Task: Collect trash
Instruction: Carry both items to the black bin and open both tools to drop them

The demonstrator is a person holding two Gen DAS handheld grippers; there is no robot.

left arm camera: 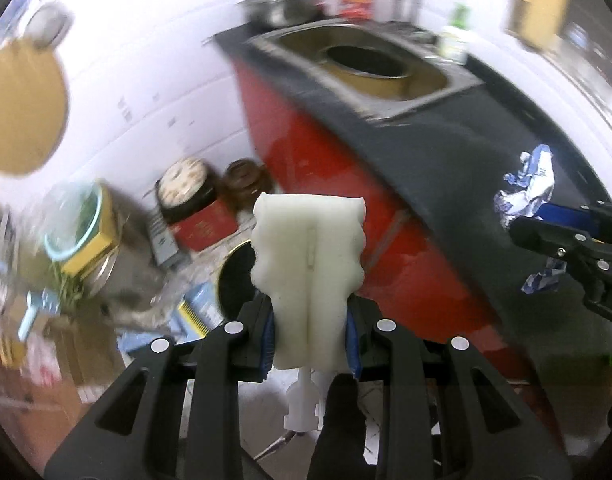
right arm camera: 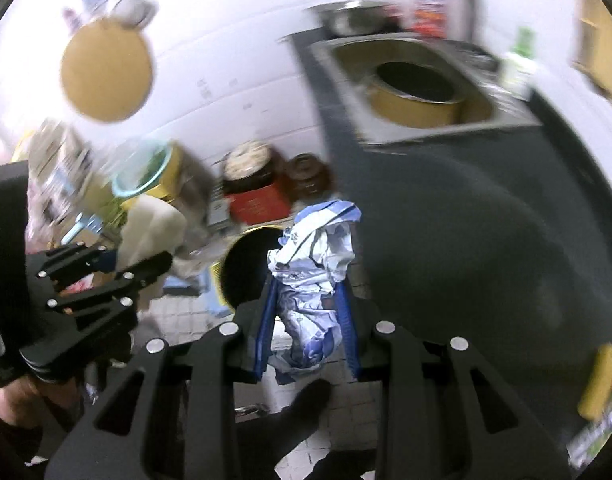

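My left gripper (left arm camera: pixel 309 340) is shut on a white foam block (left arm camera: pixel 307 264), which stands up between the blue pads; the same foam block (right arm camera: pixel 152 228) shows at the left of the right wrist view. My right gripper (right arm camera: pixel 307 328) is shut on a crumpled blue-and-white wrapper (right arm camera: pixel 313 272). The wrapper (left arm camera: pixel 525 192) also appears at the right edge of the left wrist view, held by the right gripper (left arm camera: pixel 545 236). Below both grippers a round black bin opening with a yellow rim (right arm camera: pixel 246 272) sits on the floor; it shows again in the left wrist view as the bin (left arm camera: pixel 234 280) behind the foam.
A dark counter (left arm camera: pixel 445 168) on a red cabinet (left arm camera: pixel 306 140) carries a steel sink (right arm camera: pixel 425 80) with a round yellow tin in it. Boxes, a clock (right arm camera: pixel 246 162), a brown jar (right arm camera: pixel 307 176) and cluttered items crowd the tiled floor by the white wall. A yellow sponge (right arm camera: pixel 599 380) lies on the counter.
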